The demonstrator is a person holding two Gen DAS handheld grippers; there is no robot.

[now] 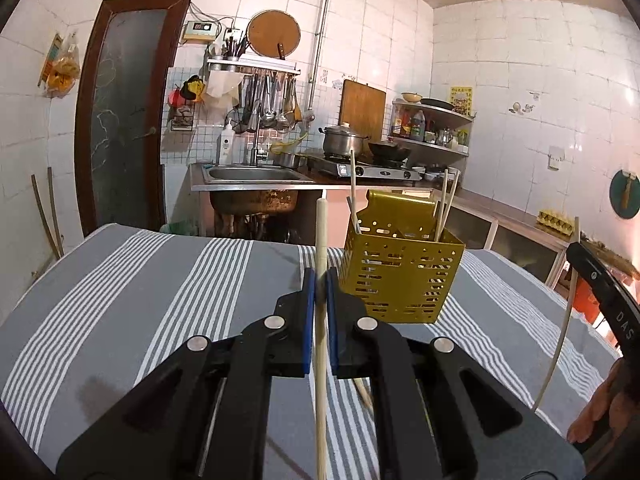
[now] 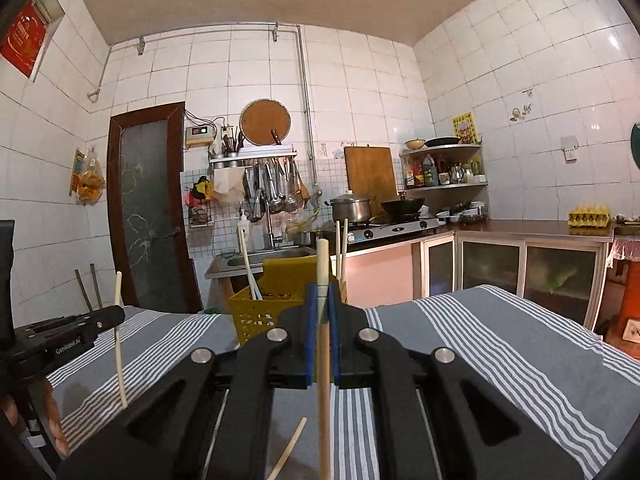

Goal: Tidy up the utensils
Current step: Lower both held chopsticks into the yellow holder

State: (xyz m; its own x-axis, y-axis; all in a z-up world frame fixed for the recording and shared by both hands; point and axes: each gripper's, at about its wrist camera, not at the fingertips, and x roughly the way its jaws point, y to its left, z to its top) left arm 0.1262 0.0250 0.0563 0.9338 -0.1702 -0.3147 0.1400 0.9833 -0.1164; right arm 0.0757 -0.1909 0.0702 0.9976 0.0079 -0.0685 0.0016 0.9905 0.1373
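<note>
My left gripper point(image 1: 320, 276) is shut on a pale wooden chopstick point(image 1: 321, 224) that stands upright between its blue pads. To its right, a yellow perforated holder point(image 1: 400, 276) on the striped cloth holds several chopsticks. My right gripper point(image 2: 322, 292) is shut on another upright chopstick point(image 2: 322, 264), with the holder point(image 2: 260, 312) just behind and to its left. Each gripper shows at the edge of the other's view: the right gripper point(image 1: 576, 256), the left gripper point(image 2: 116, 316). A loose chopstick point(image 2: 288, 452) lies on the cloth below my right gripper.
The table carries a grey cloth with white stripes point(image 1: 160, 300). Beyond it are a steel sink point(image 1: 252, 176), a stove with a pot point(image 1: 344, 140) and a wok, a dark door point(image 1: 120, 120), a corner shelf of bottles, and a counter with an egg tray point(image 2: 590, 216).
</note>
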